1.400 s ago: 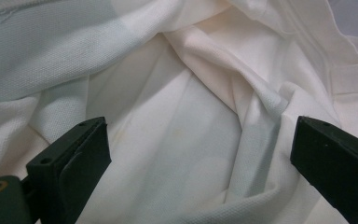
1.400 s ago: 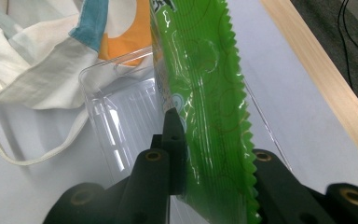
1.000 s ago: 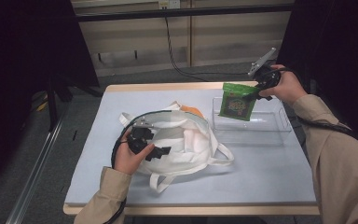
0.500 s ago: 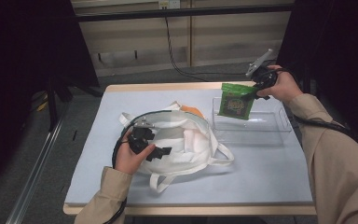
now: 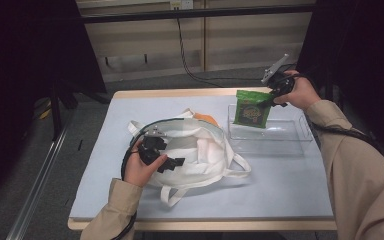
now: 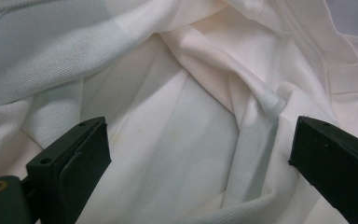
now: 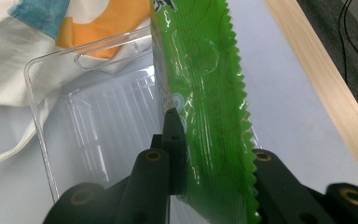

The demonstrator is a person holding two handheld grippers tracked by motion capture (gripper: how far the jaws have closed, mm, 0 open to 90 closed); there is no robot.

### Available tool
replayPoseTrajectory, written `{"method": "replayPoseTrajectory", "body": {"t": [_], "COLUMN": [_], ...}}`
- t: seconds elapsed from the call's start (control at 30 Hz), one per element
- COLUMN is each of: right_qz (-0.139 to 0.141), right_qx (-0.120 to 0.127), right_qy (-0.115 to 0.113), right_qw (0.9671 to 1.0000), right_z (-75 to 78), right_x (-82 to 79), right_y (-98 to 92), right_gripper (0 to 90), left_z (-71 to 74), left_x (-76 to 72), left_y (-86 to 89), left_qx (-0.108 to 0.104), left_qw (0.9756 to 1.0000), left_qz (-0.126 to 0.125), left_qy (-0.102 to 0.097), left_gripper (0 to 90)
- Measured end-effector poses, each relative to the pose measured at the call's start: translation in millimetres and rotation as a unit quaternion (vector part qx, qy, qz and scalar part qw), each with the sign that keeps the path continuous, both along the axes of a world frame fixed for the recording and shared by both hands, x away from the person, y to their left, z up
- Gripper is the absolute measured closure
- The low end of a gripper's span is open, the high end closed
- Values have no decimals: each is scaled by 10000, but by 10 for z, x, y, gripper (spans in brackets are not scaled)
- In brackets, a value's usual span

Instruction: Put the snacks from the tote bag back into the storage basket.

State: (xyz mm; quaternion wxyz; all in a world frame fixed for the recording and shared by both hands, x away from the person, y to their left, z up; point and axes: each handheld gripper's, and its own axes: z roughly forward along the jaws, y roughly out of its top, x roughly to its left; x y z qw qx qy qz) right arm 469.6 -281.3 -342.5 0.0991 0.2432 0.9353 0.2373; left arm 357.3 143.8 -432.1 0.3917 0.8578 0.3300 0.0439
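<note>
Behind the desk (image 5: 290,195) a pale slatted wall is running across the room, with a black cable (image 5: 184,45) hanging down it to the grey floor and dark curtains closing in on both sides. The desk itself is wearing a light blue-grey cover with a wooden edge showing at the far side. From the high view you are reaching your right gripper (image 5: 278,87) over the far right of the desk, holding a green snack packet (image 5: 251,109) upright above a clear plastic tray (image 5: 300,141). The right gripper view is giving you what the high view cannot: the black jaws are clamping the packet's crimped, saw-toothed edge (image 7: 205,93) between them, and the ribbed floor of the tray (image 7: 98,126) is lying directly beneath, with an orange and blue print on the cloth just beyond the tray's corner. Your left gripper (image 5: 172,163) is resting on the white cloth tote bag (image 5: 205,150), which is lying rumpled at the middle of the desk just beside the tray, its handles trailing toward you. The left gripper view is showing the jaws standing wide apart with nothing between them, hovering close over the creased white fabric (image 6: 191,121) of the bag's inside.
</note>
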Motion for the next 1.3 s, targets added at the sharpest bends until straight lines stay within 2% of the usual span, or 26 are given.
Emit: {"method": "replayPoseTrajectory", "body": {"t": [0.47, 0.7, 0.97, 1.3], "right_qz": [56, 42, -1, 63], "right_qx": [41, 23, 40, 68], "right_qy": [-6, 12, 39, 58], "right_qw": [10000, 10000, 10000, 9999], "right_z": [-45, -74, -97, -144], "right_x": [72, 115, 147, 192], "right_y": [73, 64, 42, 58], "right_gripper": [776, 776, 776, 776], "left_z": [0, -3, -10, -13], "left_x": [5, 9, 15, 26], "left_y": [-13, -19, -27, -31], "left_qx": [12, -38, 18, -8], "left_qw": [10000, 10000, 10000, 10000], "left_qz": [-24, -22, -60, -48], "left_qy": [-14, -21, 30, 41], "left_gripper": [46, 47, 46, 45]}}
